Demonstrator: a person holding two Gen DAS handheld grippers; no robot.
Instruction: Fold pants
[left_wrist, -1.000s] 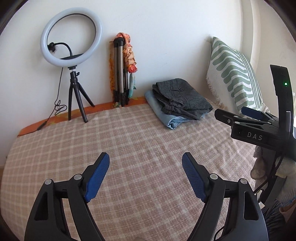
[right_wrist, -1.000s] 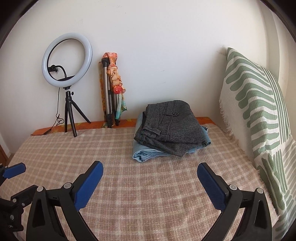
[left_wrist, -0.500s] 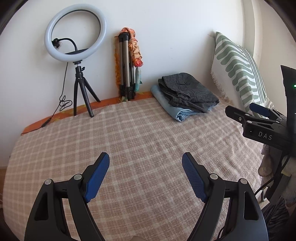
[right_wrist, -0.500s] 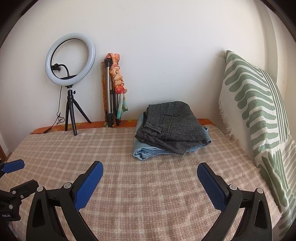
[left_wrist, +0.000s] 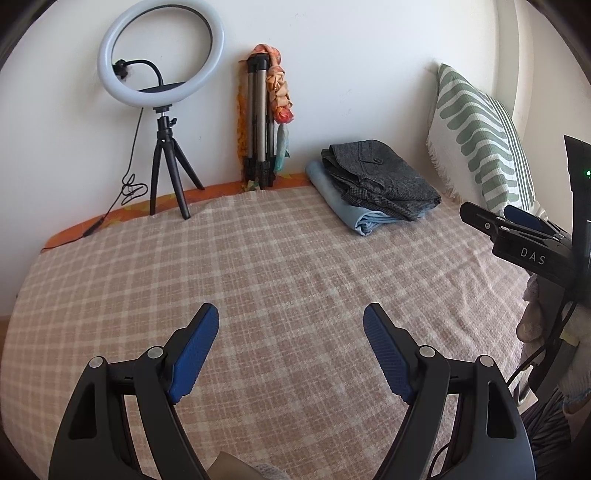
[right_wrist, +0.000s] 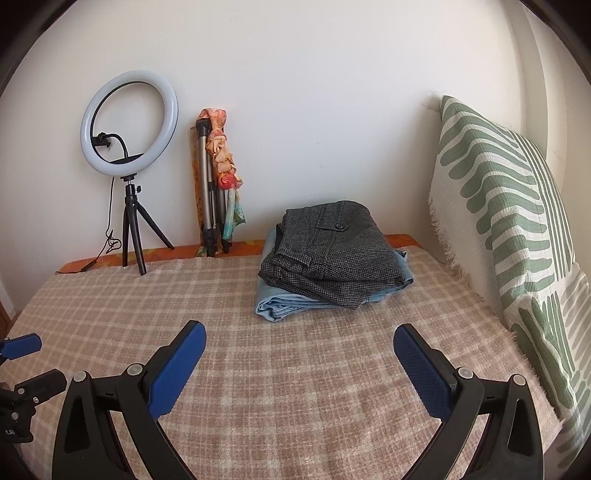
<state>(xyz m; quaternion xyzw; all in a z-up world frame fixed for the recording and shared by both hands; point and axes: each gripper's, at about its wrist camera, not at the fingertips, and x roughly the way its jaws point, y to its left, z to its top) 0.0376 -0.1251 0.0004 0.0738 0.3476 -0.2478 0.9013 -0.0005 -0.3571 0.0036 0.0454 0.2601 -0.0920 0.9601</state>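
Both grippers, left gripper (left_wrist: 291, 328) and right gripper (right_wrist: 299, 347), stayed wide and empty; folded pants (right_wrist: 334, 251) remained undisturbed, suggesting completion.

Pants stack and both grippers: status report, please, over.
Left gripper open, empty. Right gripper open, empty. Grey pants folded atop blue jeans, untouched. Checked blanket bare between.

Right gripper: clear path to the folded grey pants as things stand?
Probably yes. The right gripper is open and empty, and only bare checked blanket lies between it and the grey pants stacked on the blue pair.
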